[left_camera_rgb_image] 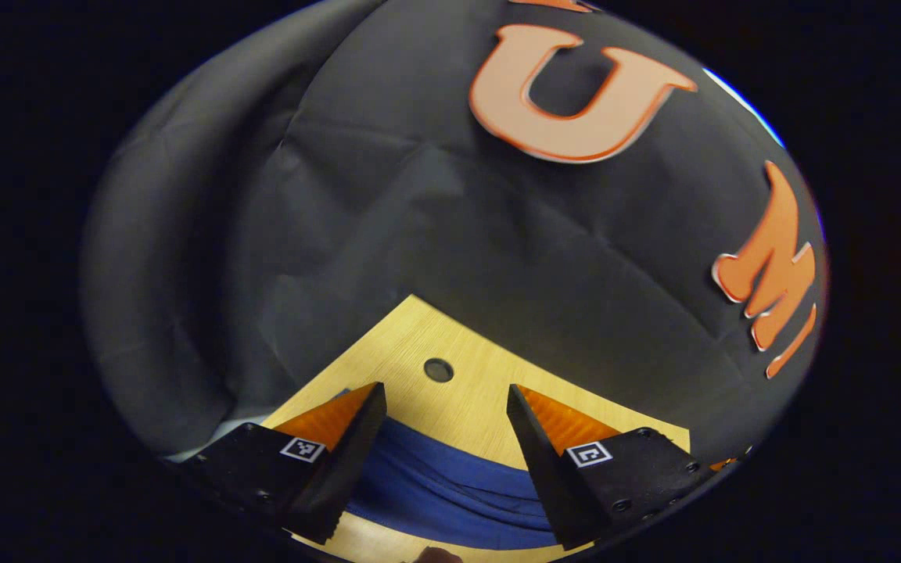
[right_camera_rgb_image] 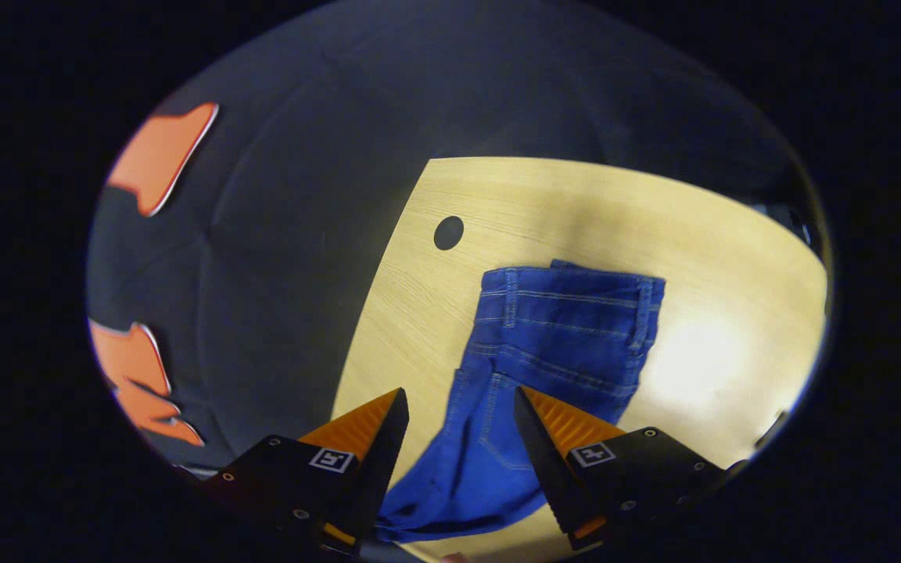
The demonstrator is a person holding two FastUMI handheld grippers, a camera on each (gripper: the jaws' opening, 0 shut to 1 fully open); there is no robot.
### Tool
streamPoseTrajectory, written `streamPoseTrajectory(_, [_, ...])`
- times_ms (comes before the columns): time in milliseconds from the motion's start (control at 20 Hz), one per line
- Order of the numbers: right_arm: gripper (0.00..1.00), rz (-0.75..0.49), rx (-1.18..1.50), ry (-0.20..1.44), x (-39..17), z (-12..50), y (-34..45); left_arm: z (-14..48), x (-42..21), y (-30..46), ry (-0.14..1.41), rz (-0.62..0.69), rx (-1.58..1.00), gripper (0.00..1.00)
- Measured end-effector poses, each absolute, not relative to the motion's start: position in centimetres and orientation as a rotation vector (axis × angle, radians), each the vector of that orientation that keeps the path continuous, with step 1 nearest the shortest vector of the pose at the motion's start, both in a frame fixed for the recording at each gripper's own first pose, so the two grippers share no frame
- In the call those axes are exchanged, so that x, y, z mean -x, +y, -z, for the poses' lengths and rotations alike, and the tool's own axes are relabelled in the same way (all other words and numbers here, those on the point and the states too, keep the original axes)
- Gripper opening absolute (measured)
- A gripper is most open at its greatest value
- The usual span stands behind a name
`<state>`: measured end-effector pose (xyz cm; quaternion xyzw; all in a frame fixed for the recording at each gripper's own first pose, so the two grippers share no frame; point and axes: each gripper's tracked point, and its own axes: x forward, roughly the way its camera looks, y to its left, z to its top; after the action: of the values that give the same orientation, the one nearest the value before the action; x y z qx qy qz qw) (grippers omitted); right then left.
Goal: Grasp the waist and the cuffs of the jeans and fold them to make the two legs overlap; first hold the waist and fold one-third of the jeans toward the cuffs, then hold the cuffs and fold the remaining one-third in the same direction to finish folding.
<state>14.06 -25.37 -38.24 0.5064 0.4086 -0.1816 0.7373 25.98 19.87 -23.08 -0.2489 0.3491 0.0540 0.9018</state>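
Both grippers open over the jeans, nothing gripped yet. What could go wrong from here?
1. The jeans already lie bunched and creased; closing the right gripper on this spot may catch only the top layer, so the legs won't overlap cleanly.
2. In the left gripper view, the left gripper straddles a rumpled fold of the denim with its jaws wide; it may pinch a crease rather than an edge.
3. The cloth lies near the table edge and might slide off if dragged.

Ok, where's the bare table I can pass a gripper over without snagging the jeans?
Bare wood lies beyond the waistband of the jeans, around the round hole, up to the black cloth wall, and across the bright stretch of table beside the waist. It is crowded near the open right gripper and left gripper, where denim bunches.
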Motion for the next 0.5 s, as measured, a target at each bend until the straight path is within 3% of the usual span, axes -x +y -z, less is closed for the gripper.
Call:
streamPoseTrajectory(250, [0.96,0.471,-1.062,0.950,-11.3,43.3,-27.7,15.7,-23.3,14.8,0.490,-0.010,0.266,0.95])
streamPoseTrajectory(500, [0.96,0.531,-0.967,1.007,-9.3,47.3,-29.6,10.2,-20.1,8.6,0.412,0.103,0.195,0.98])
